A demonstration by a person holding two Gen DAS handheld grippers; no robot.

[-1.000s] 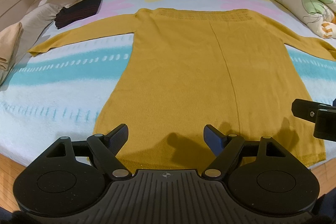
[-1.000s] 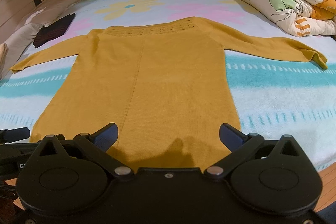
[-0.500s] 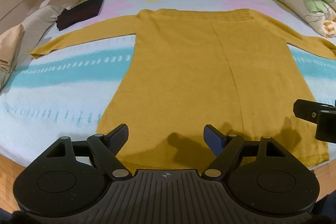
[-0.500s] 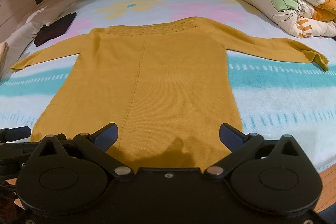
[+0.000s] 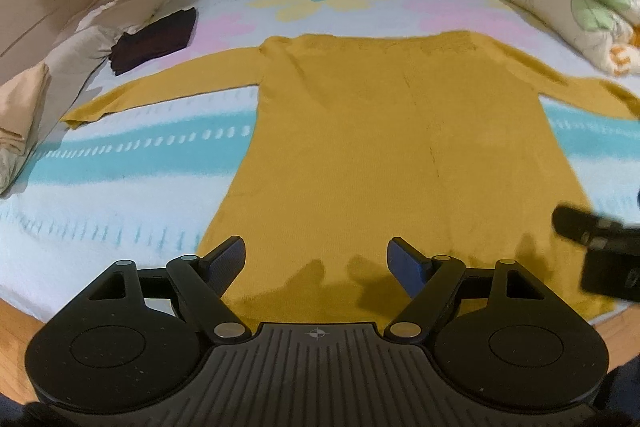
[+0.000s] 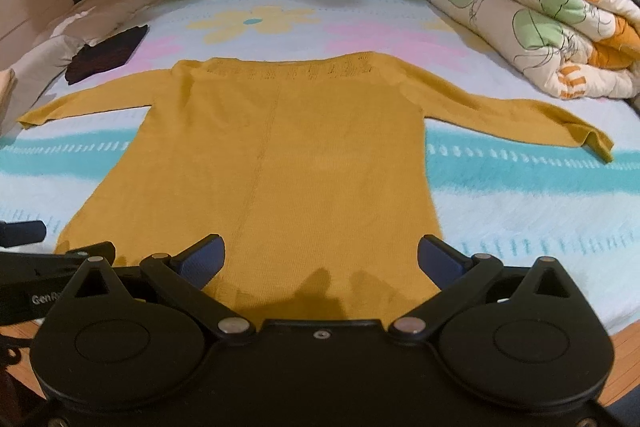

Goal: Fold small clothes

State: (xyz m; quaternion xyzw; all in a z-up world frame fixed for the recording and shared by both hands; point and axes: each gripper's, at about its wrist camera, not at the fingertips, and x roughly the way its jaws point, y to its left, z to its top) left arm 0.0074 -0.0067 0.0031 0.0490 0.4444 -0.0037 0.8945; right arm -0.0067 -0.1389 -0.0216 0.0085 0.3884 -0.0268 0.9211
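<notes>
Ahead of my fingers the bed carries a pale sheet with teal stripes and flower prints. A yellow sweater lies flat on it, hem nearest my fingers, sleeves spread to both sides. Far off to my left rests a folded dark garment beside pillows; far right, a rolled floral quilt.
</notes>
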